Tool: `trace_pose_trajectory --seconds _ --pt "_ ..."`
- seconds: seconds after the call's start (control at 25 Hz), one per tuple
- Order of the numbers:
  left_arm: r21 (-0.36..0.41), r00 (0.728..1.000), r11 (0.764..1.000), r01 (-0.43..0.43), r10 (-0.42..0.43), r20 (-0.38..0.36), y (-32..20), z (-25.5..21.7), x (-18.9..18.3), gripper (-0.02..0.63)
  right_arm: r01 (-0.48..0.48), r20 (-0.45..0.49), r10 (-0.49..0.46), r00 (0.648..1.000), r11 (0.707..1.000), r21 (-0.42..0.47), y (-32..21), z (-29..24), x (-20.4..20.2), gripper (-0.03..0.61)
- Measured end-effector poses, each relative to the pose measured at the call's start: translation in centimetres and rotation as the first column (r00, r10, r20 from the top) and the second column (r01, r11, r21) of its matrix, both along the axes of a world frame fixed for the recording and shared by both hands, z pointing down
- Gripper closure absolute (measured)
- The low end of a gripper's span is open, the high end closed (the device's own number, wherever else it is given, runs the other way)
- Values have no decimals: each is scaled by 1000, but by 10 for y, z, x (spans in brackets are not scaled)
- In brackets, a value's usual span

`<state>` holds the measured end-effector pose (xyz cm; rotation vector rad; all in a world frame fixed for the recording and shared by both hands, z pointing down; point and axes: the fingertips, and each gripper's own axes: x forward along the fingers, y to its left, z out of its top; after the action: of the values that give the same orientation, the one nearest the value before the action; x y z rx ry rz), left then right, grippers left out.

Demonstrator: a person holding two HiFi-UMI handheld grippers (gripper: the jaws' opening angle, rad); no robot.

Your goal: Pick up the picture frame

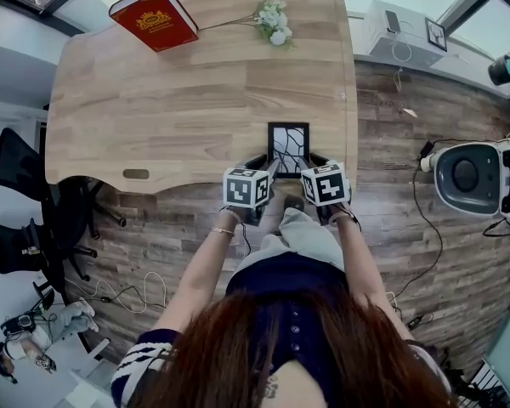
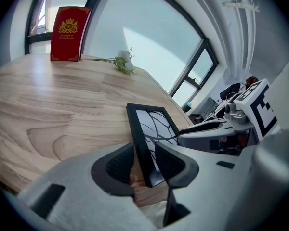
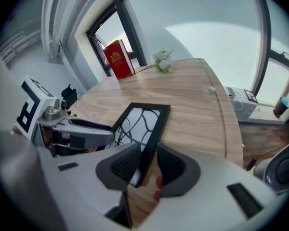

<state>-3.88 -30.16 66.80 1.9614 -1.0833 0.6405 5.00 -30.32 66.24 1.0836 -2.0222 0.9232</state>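
Black-edged picture frame [image 1: 288, 149] lying flat near the front edge of the wooden table [image 1: 178, 100]. In the head view it is flanked by the left gripper [image 1: 266, 167] and the right gripper [image 1: 313, 163], one at each long side. In the left gripper view, the jaws are seen wide apart, astride the frame's left edge [image 2: 139, 138], with the pads not yet pressed on it. In the right gripper view, the jaws are likewise parted around the right edge [image 3: 151, 136], and nothing is gripped. For a sound lift, it is judged that both edges should be seated deep between the pads, both grippers closed together, and the frame raised level.
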Motion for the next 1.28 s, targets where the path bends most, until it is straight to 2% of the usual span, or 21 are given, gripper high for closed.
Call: trace_pose_trajectory --seconds 0.24,0.52,0.92,1.28 --pt "15 1000 1000 14 -14 9 -4 1 1 483 -10 16 10 1000 1000 -15 -1 3 -2 477" --pt "26 999 999 43 -44 22 -5 2 -1 492 -71 56 72 996 997 -18 0 4 0 476" --pt "8 997 997 75 -75 4 -3 2 -2 509 -72 24 72 997 997 9 1 3 2 486" --pt "50 997 996 79 -80 9 1 -8 -1 523 -96 14 95 995 994 61 7 -7 4 494"
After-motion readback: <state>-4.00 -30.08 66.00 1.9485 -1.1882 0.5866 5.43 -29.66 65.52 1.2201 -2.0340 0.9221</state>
